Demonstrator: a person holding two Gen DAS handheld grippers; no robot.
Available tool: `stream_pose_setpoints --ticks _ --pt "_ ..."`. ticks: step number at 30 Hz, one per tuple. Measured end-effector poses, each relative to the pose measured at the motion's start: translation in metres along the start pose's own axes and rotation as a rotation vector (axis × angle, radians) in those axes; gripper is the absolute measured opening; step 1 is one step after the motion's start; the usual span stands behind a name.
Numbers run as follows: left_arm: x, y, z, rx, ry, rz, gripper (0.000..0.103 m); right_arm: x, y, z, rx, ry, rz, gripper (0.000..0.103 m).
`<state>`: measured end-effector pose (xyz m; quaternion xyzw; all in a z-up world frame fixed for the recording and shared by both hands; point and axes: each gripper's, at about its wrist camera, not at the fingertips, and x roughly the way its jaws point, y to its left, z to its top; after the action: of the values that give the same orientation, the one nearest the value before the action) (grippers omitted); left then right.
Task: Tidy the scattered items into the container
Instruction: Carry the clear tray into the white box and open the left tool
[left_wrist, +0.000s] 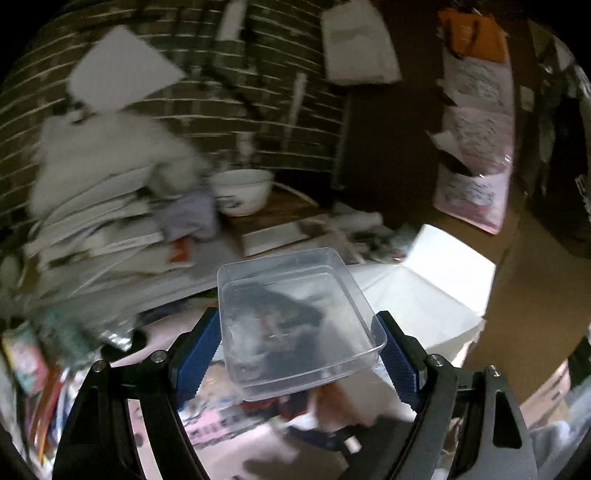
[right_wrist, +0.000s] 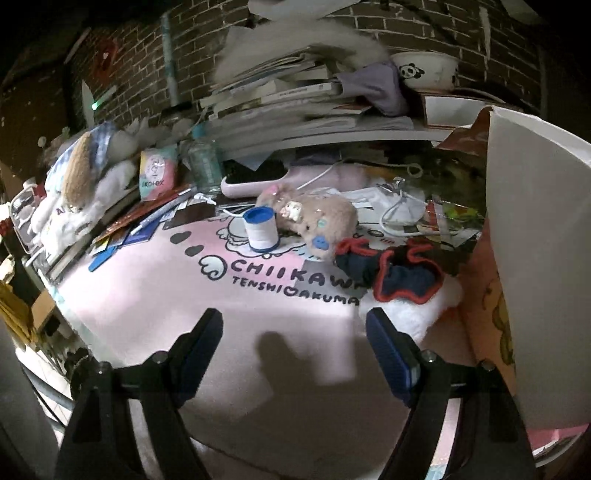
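Observation:
My left gripper (left_wrist: 297, 350) is shut on a clear plastic container (left_wrist: 295, 317), held up in the air and tilted; its blue pads press both long sides. The container looks empty. In the right wrist view my right gripper (right_wrist: 295, 350) stands open above the pink Chiikawa mat (right_wrist: 207, 295), nothing between its fingers. Beyond it on the mat stand a white spool with a blue cap (right_wrist: 260, 229), a beige plush toy (right_wrist: 314, 221) lying on its side, and a dark blue cloth with red trim (right_wrist: 395, 273).
A stack of books and papers (right_wrist: 295, 99) with a panda bowl (right_wrist: 424, 70) on it lines the brick wall. A white box flap (right_wrist: 535, 258) rises at the right. Plush toys (right_wrist: 85, 177), a tissue pack (right_wrist: 157, 173) and cables (right_wrist: 399, 210) clutter the table's back.

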<state>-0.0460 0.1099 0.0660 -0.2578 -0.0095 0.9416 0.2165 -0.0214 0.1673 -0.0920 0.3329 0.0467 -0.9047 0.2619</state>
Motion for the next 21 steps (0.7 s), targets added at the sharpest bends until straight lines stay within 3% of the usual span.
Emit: stream_pose_setpoints --ticks 4,11,15,21 --pt "0.022 -0.026 0.019 0.019 0.094 -0.091 0.079 0.002 -0.001 -0.002 0.002 0.010 0.009 0.079" --pt "0.069 -0.059 0.030 0.038 0.309 -0.175 0.079 0.008 -0.011 -0.009 0.059 0.031 0.031 0.082" --pt "0.099 -0.073 0.026 0.054 0.419 -0.161 0.079 0.006 -0.013 -0.011 0.063 0.028 0.030 0.082" --pt "0.122 -0.086 0.011 0.087 0.520 -0.153 0.080 0.005 -0.013 -0.012 0.060 0.026 0.035 0.082"
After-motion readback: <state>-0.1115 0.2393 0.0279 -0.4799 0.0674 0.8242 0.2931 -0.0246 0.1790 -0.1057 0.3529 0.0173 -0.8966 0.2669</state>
